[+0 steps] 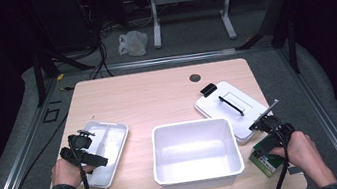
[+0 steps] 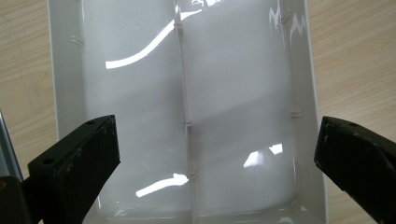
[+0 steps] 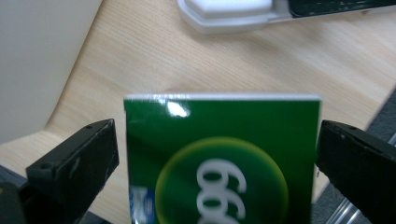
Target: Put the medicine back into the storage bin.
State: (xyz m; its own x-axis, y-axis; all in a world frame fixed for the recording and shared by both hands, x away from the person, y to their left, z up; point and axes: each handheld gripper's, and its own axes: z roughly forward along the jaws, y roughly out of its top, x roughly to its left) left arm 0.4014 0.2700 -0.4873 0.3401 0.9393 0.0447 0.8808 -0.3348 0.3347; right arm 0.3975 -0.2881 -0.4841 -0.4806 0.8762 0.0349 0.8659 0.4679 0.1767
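Right gripper (image 3: 217,140) stands open around the green box (image 3: 219,158), ready to grasp it. Left gripper (image 2: 217,140), open, hovers over the tray (image 2: 187,93). Next: close squarely on the box.

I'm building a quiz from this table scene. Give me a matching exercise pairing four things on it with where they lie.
Things:
1. divided tray
2. deep white bin
3. lid with black handle
4. green box

Places:
A. middle of the table
B. between the right tongs' open jaws
C. below the left tongs
D. far right, flat on the table

Pairs: 1-C, 2-A, 3-D, 4-B
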